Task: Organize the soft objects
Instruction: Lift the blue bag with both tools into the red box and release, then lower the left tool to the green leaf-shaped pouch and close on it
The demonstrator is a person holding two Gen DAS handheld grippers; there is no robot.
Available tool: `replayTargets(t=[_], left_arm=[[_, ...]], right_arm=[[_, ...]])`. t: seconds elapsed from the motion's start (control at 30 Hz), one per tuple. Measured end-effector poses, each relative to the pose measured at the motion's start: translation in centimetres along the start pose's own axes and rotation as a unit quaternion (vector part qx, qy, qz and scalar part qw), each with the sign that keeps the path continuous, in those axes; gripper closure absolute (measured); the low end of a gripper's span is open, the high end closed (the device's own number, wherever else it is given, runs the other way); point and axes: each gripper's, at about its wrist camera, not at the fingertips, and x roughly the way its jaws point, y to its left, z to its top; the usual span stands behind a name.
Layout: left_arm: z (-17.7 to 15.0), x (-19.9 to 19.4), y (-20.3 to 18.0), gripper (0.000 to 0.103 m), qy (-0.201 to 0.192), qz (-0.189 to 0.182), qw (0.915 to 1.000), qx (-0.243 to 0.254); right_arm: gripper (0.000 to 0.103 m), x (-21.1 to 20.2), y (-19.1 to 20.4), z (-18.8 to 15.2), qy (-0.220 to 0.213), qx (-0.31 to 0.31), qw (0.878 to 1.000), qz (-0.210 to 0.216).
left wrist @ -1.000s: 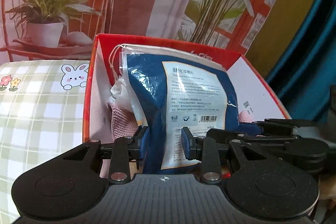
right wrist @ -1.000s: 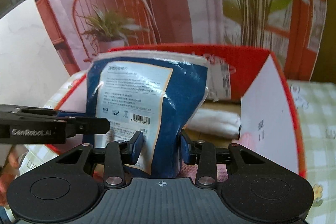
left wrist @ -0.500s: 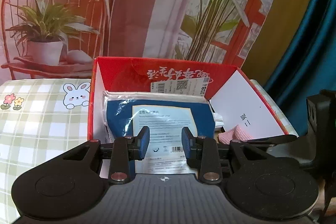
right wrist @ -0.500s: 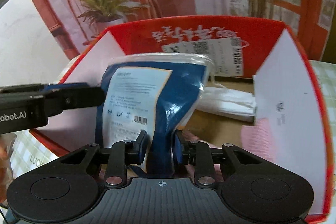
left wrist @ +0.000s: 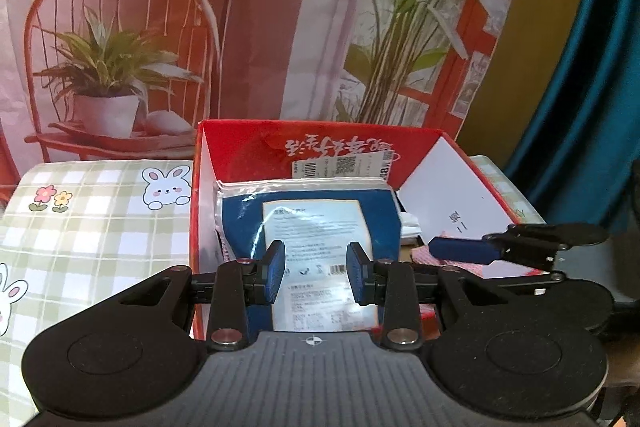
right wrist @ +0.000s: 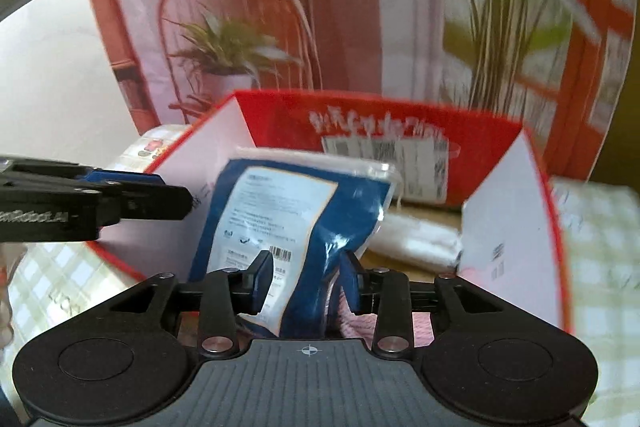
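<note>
A blue plastic packet (left wrist: 312,211) with a white label leans inside the red cardboard box (left wrist: 248,147). My left gripper (left wrist: 316,275) hovers open over the packet's near end, its pads clear of it. In the right wrist view the same packet (right wrist: 280,203) stands in the box (right wrist: 280,119), its lower edge between the jaws of my right gripper (right wrist: 306,279). Those jaws are opening and no longer pinch it. A white cloth (right wrist: 416,235) and a pink knitted cloth (right wrist: 400,323) lie on the box floor. Each gripper's fingers (left wrist: 464,251) reach into the other's view.
The box stands on a green checked tablecloth (left wrist: 100,227) printed with bunnies and flowers. A printed backdrop (left wrist: 280,47) of a chair and plants hangs right behind it. A blue curtain (left wrist: 580,107) hangs at the right. The box flaps (right wrist: 508,211) stand upright.
The packet has gone from held high to resting down in the box. My left gripper has let go and pulled up and back. The right jaws pinched it, then widened.
</note>
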Motion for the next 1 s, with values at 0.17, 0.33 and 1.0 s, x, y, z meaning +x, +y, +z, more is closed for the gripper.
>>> replayTargets(t=[0.17, 0.33, 1.0], left_arm=[[-1.6, -2.0, -1.4, 0.068, -0.003, -0.003, 1.0000, -0.003], [-3.8, -3.6, -2.2, 0.068, 0.001, -0.008, 0.9999, -0.009], [-12.7, -10.7, -1.0, 0.002, -0.036, 0.055, 0.9971, -0.037]], right_arm=[[0.069, -3.6, 0.6, -1.2, -0.030, -0.019, 0.999, -0.001], [0.069, -6.7, 1.3, -3.5, -0.053, -0.022, 0.998, 0.003], [0.000, -12.6, 3.9, -14.4, -0.112, 0.023, 0.993, -0.018]])
